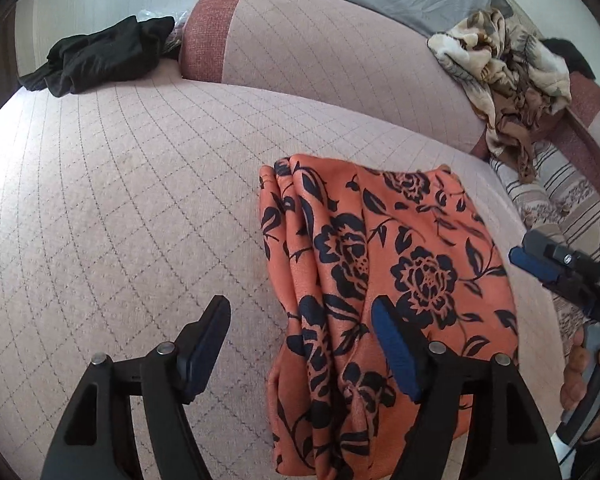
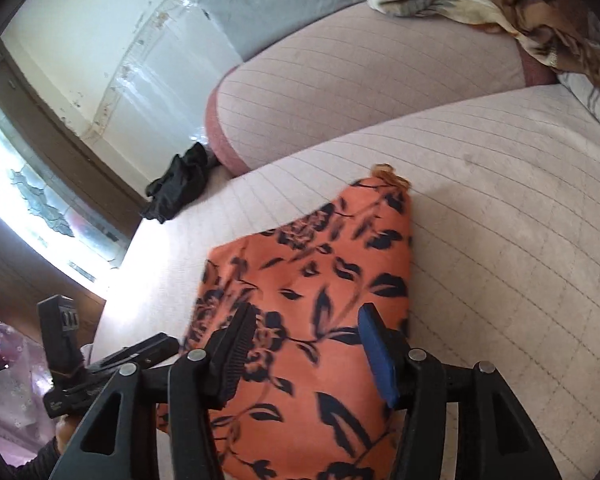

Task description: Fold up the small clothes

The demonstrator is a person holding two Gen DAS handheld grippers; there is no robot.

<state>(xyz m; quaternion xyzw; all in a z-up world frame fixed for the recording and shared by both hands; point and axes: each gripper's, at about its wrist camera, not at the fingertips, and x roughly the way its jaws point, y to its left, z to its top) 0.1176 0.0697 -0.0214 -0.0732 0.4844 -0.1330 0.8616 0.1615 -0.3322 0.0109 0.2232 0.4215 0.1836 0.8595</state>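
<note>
— While both grippers hover above the orange floral garment (image 1: 384,280), what are the fingers doing?

— The left gripper (image 1: 300,344) and right gripper (image 2: 306,344) both have fingers spread, holding nothing. The garment lies folded on the pink sofa seat (image 1: 120,200).

— Which step is this?

— I think the fold is nearly finished. Next, pinch one edge for a last fold, or take another piece, maybe the black clothes (image 1: 100,56) farther back.

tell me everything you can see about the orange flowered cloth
The orange cloth is thin, smooth-looking fabric printed with dark navy roses and leaves. It lies folded in a rough rectangle on the pink quilted sofa seat, with stacked layered folds along one edge and soft creases. Both the left gripper and right gripper are open above it; whether either touches it is unclear.
</note>
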